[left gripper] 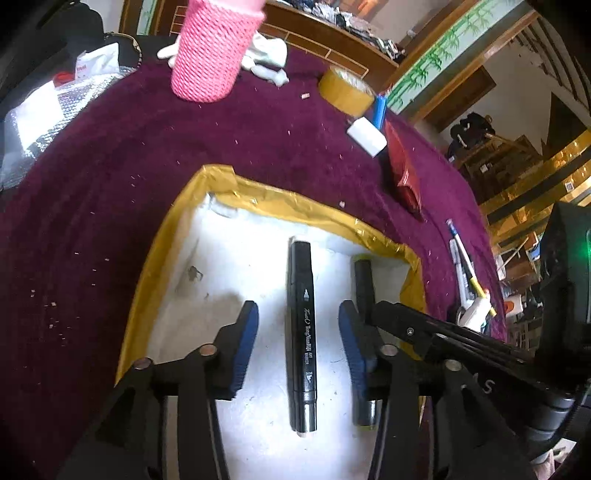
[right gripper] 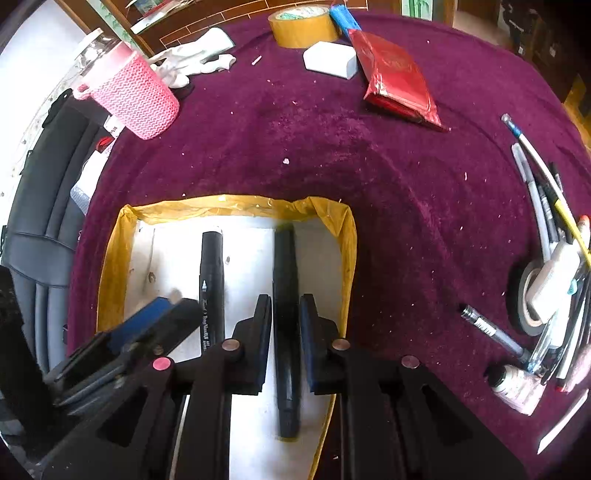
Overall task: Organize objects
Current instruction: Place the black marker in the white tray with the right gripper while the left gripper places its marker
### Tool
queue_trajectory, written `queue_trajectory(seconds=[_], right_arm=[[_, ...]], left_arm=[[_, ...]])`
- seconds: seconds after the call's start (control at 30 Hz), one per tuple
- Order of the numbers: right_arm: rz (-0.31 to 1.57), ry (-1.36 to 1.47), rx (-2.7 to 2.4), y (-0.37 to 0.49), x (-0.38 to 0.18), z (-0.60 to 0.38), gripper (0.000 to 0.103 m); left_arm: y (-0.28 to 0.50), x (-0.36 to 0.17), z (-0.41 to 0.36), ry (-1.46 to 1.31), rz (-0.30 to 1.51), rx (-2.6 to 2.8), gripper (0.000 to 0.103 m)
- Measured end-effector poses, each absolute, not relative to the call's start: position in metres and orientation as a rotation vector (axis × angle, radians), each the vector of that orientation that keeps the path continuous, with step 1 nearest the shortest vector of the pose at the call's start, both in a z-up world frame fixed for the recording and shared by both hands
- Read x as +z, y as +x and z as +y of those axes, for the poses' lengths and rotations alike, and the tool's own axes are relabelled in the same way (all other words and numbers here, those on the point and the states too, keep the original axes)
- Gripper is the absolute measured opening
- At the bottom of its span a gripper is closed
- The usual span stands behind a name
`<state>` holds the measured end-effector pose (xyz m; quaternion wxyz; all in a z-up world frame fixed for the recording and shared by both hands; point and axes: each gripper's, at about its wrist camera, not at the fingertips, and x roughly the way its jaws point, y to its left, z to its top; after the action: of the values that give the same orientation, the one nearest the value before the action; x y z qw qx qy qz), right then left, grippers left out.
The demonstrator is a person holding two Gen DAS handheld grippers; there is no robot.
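left wrist: close above tray [left gripper: 384, 240] | right wrist: same, beside | shared: tray, cloth [right gripper: 388, 177]

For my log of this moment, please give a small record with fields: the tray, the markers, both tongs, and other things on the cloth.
tray: white tray with yellow tape rim, on the purple cloth
markers in tray: two black, side by side; printed marker, plain marker
left tongs: open, astride the printed marker, not touching it
right tongs: narrow around the plain marker; contact unclear
other: pink knitted cup, tape roll, red packet, pile of pens
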<state>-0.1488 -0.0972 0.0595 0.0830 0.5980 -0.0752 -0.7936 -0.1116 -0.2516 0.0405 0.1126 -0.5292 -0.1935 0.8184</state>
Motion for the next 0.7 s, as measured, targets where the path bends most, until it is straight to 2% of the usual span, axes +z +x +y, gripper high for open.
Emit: queue_trajectory(seconds=[0.03,0.23,0.33,0.37,0.4,0.47,0.53,0.7], right_arm=[[-0.215,1.772,-2.374,-0.151,0.062,-0.1,0.014],[-0.317,1.616,-2.437,-0.136,0.11,-0.065,0.014],[-0.265,1.43,-2.619,-0.11,0.157,-0.023,0.014],[-0.239,1.371,-2.686,-0.1,0.169,-0.008,0.017],[-0.216,1.32,-2.752,-0.091,0.179,0.007,0.024],[-0.21,1.285,-2.843,-0.076,0.184,0.05,0.086],[-0.296,1.407,-2.879,-0.068,0.17,0.104,0.087],[-0.732,1.589,-2.792,-0.026,0.122,0.215,0.087]], left_arm=[[-0.11,0.045,-0.254,-1.543,-0.58,2.415,0.045],[-0.097,0.078,-0.255,-1.472,-0.571,2.493,0.046],[-0.086,0.099,-0.244,-1.411,-0.553,2.507,0.047],[-0.082,0.107,-0.236,-1.388,-0.539,2.508,0.048],[-0.078,0.112,-0.229,-1.375,-0.528,2.505,0.049],[-0.067,0.121,-0.207,-1.36,-0.496,2.483,0.049],[-0.058,0.123,-0.185,-1.363,-0.471,2.451,0.05],[-0.04,0.109,-0.109,-1.45,-0.373,2.35,0.051]])
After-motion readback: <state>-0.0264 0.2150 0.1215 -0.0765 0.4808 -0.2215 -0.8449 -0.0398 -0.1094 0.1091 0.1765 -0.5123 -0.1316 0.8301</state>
